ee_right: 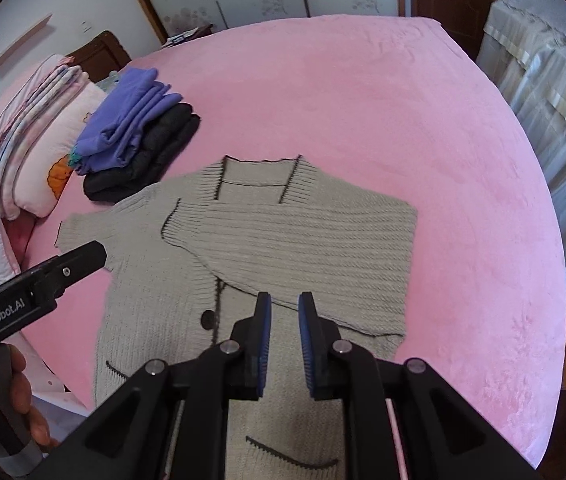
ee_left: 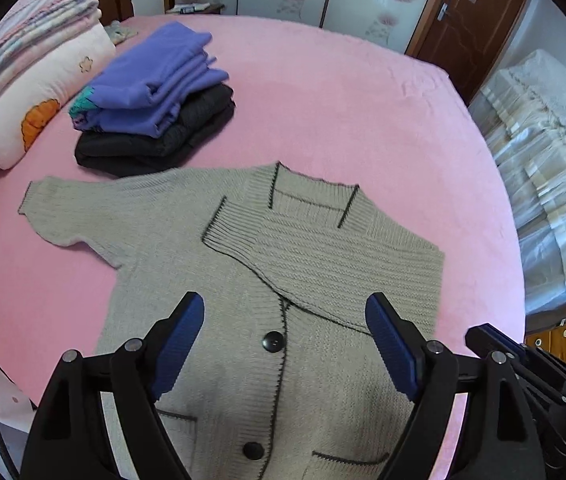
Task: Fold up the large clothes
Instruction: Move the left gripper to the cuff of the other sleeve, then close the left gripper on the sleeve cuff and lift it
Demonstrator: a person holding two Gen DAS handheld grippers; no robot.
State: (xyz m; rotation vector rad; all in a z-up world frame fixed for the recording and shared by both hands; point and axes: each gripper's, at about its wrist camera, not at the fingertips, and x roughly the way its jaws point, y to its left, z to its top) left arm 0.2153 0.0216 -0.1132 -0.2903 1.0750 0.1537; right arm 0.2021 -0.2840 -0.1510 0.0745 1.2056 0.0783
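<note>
Left wrist view: grey cardigan (ee_left: 243,264), right sleeve folded, on pink bed (ee_left: 343,92).

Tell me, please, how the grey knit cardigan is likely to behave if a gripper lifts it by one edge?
The cardigan looks like thick, loose knit, so it would probably droop and stretch. The sleeve already folded across its front may slide open. Its bulk suggests moderate weight.

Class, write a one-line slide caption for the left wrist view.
Open left tool hovers over a grey cardigan, one sleeve folded across, on a pink bed.
</note>
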